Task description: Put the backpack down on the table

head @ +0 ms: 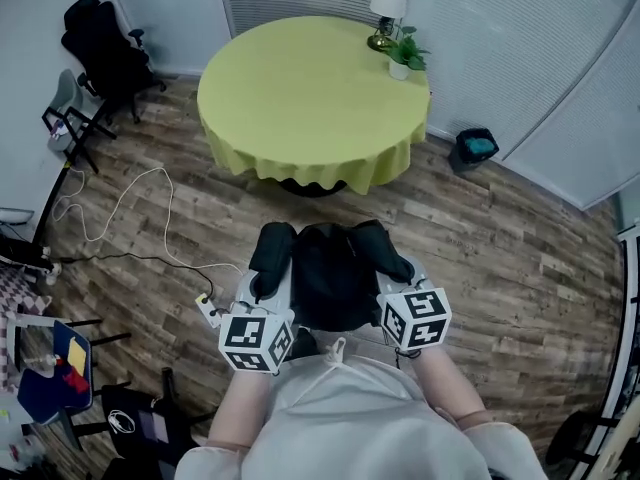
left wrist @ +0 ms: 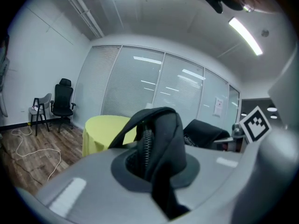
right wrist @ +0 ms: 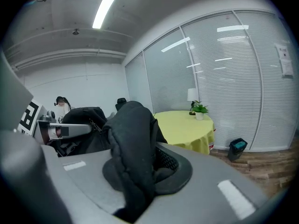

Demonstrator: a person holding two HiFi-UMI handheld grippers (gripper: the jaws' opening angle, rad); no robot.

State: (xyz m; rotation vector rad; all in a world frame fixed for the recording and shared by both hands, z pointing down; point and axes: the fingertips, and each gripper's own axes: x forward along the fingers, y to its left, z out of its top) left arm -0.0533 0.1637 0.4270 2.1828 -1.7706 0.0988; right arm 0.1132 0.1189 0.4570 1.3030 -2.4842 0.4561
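Note:
A black backpack (head: 330, 280) hangs above the wooden floor in front of me, held by its two padded shoulder straps. My left gripper (head: 266, 286) is shut on the left strap (left wrist: 161, 143), whose zipper edge and padding rise out of the jaws. The right strap (right wrist: 132, 148) bulges up between the jaws of my right gripper (head: 398, 276), which is shut on it. The round table (head: 300, 98) with a yellow-green cloth stands a short way ahead, also seen past each strap as the table (left wrist: 100, 127) and the table (right wrist: 187, 129). Its near half is bare.
A lamp (head: 388, 8) and a small potted plant (head: 405, 56) stand at the table's far right edge. A black office chair (head: 100, 48) is at the far left, a dark bin (head: 473, 148) at the right. A white cable (head: 130, 208) lies on the floor to the left.

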